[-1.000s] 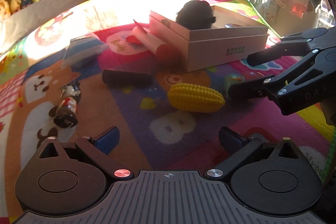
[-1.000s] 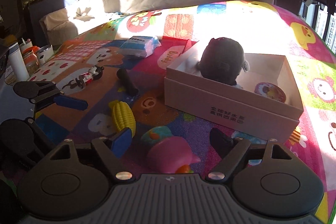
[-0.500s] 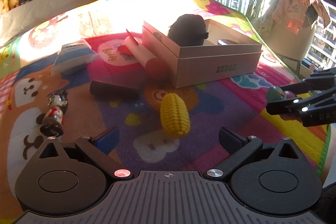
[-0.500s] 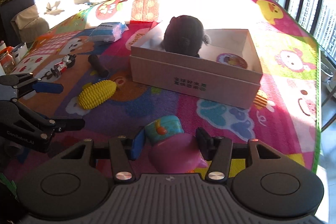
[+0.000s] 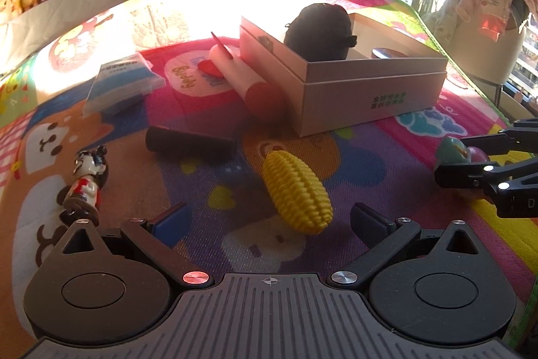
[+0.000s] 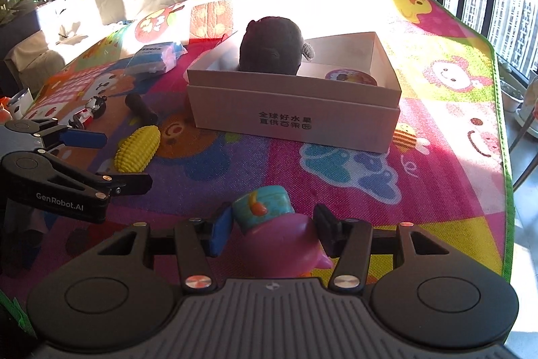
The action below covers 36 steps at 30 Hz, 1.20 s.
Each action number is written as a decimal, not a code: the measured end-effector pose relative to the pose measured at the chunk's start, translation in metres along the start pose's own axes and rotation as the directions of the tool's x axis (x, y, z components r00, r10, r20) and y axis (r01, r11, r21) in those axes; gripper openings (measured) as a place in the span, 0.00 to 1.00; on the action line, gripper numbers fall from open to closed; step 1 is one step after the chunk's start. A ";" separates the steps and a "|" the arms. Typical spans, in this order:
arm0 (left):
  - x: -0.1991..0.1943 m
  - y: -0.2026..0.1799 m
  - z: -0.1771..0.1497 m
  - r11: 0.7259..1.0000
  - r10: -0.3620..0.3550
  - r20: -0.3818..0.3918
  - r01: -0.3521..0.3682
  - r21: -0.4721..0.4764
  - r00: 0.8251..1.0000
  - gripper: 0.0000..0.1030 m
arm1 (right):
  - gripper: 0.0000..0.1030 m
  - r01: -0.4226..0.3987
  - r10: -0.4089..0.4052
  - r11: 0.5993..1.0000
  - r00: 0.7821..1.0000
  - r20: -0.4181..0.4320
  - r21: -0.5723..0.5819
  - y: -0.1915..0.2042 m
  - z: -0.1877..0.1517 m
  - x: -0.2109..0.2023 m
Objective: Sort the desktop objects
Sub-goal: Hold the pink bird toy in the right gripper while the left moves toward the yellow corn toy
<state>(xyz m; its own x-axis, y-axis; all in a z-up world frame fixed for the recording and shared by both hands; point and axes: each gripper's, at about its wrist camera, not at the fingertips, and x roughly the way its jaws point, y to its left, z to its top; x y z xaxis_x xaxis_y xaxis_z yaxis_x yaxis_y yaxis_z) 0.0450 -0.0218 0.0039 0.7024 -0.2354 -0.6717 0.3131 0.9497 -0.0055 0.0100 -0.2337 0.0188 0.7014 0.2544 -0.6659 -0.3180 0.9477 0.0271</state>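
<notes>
My right gripper (image 6: 274, 232) is shut on a pink toy with a teal hat (image 6: 269, 234), low over the colourful play mat. The left wrist view shows that same right gripper (image 5: 462, 157) at the far right with the toy (image 5: 452, 150) in it. My left gripper (image 5: 269, 221) stands open. A yellow corn toy (image 5: 296, 190) lies on the mat with its near end between the fingertips, untouched. From the right wrist view the left gripper (image 6: 111, 161) sits beside the corn toy (image 6: 138, 148). The white box (image 6: 292, 120) holds a dark plush (image 6: 270, 49) and a round disc (image 6: 351, 78).
On the mat lie a black cylinder (image 5: 190, 143), a small figurine (image 5: 85, 184), a tissue pack (image 5: 122, 81) and a white and red tube (image 5: 245, 79) against the box (image 5: 370, 96). The mat's green edge (image 6: 502, 157) drops off at the right.
My right gripper closed on the pink toy and drew back toward the right side of the left wrist view. The corn toy now lies closer to my open left gripper.
</notes>
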 end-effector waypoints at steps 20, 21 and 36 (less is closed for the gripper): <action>-0.013 -0.050 -0.003 0.951 -0.268 0.000 0.265 0.161 0.963 1.00 | 0.75 0.082 -0.086 0.990 0.996 0.031 0.115 -0.025 -0.002 0.022; -0.014 -0.049 -0.003 0.955 -0.252 0.002 0.249 0.161 0.968 1.00 | 0.76 0.079 -0.083 0.990 0.996 0.031 0.116 -0.026 -0.002 0.022; 0.014 -0.017 0.018 0.989 -0.130 0.051 0.125 0.081 0.990 1.00 | 0.83 0.064 -0.069 0.991 0.997 0.034 0.121 -0.026 -0.002 0.021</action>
<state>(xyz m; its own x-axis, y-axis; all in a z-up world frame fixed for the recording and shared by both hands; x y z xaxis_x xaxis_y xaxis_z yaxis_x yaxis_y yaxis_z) 0.0613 -0.0449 0.0076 0.6878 -0.3668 -0.6264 0.4494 0.8928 -0.0294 0.0317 -0.2534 0.0022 0.7430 0.1953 -0.6402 -0.1929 0.9784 0.0746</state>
